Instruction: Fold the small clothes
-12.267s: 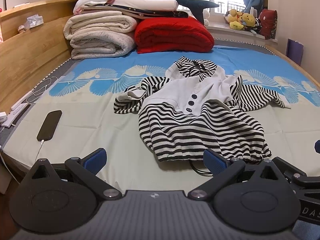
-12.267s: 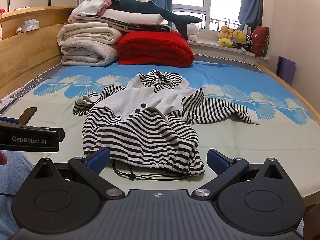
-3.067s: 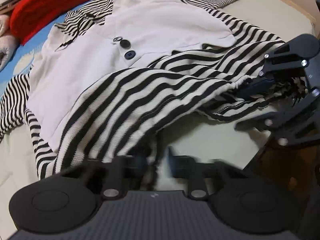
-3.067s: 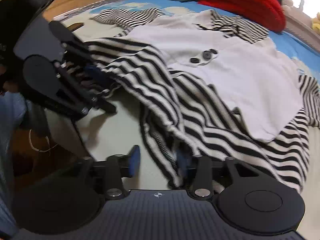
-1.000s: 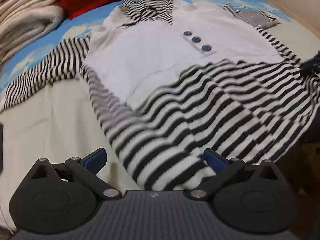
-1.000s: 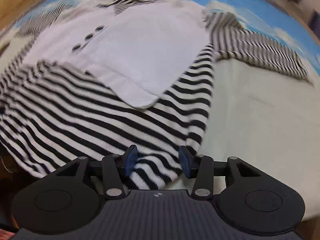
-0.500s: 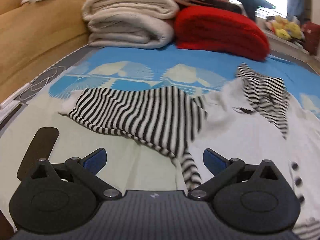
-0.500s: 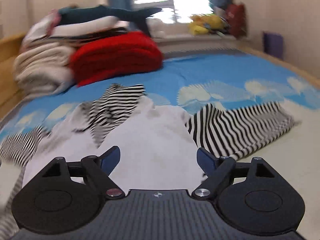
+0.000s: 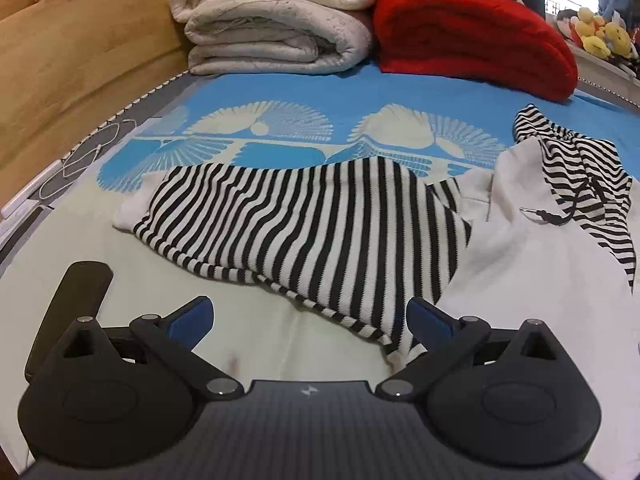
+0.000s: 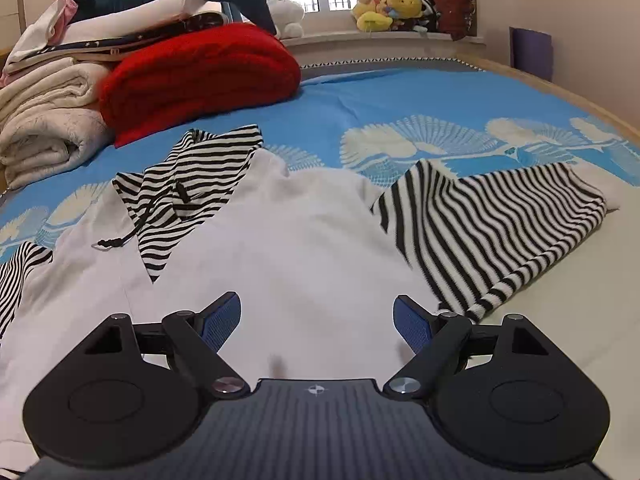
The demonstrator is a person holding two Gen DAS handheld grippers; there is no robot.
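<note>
A small white hoodie [image 10: 304, 236] with black-and-white striped sleeves and hood lies spread flat on the bed. In the left wrist view its left striped sleeve [image 9: 320, 232] stretches out to the left, with the white body [image 9: 532, 276] and striped hood [image 9: 576, 168] at right. My left gripper [image 9: 310, 318] is open and empty just in front of the sleeve's lower edge. In the right wrist view the right striped sleeve [image 10: 496, 232] stretches to the right and the hood [image 10: 188, 184] lies at left. My right gripper [image 10: 318, 318] is open and empty over the white body.
A black phone [image 9: 72, 304] lies on the bed left of my left gripper, with a white cable [image 9: 80, 156] by the wooden bed frame [image 9: 60, 80]. Folded cream blankets [image 9: 272, 20] and a red blanket [image 9: 472, 36] are stacked at the headboard end. Plush toys [image 10: 392, 8] sit on the windowsill.
Both grippers let go of the striped hem, opened wide and swung up from the hem to the sleeves. The hoodie now lies spread flat with both sleeves out.
</note>
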